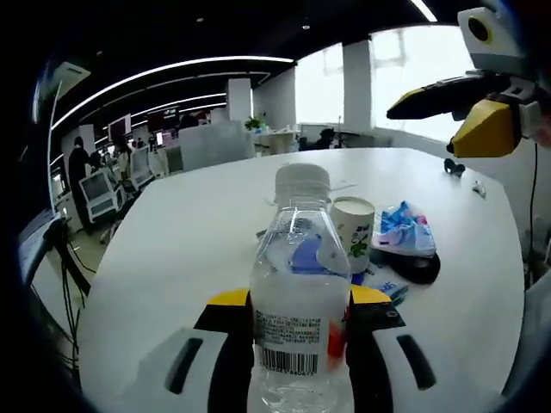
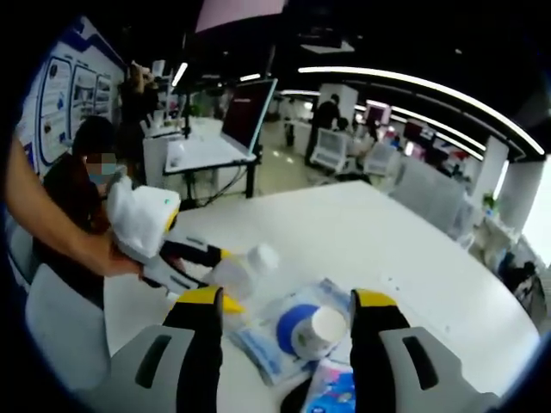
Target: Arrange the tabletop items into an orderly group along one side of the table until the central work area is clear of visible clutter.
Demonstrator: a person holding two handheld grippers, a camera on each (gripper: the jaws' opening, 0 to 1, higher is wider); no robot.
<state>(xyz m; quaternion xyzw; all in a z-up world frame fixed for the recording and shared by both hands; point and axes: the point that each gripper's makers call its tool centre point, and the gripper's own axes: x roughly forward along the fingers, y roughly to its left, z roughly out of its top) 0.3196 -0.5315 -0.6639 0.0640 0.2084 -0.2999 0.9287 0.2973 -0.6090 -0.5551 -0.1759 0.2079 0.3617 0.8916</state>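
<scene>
Left hand-held gripper [image 1: 297,318] clamps a water bottle [image 1: 297,284] (barcode label, text unreadable); right hand-held gripper [image 2: 288,314] gapes.

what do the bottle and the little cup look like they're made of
Bottle: clear, glossy plastic by the look; the table shows through its thin, light-catching walls. It has a white, probably plastic cap and a printed label with a barcode. Held in the left tongs.
Cup: likely paper; matte white wall with green print and a rolled rim.

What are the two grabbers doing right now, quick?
Left gripper: shut on the water bottle.
Right gripper: open, holding nothing, above the paper cup.
</scene>
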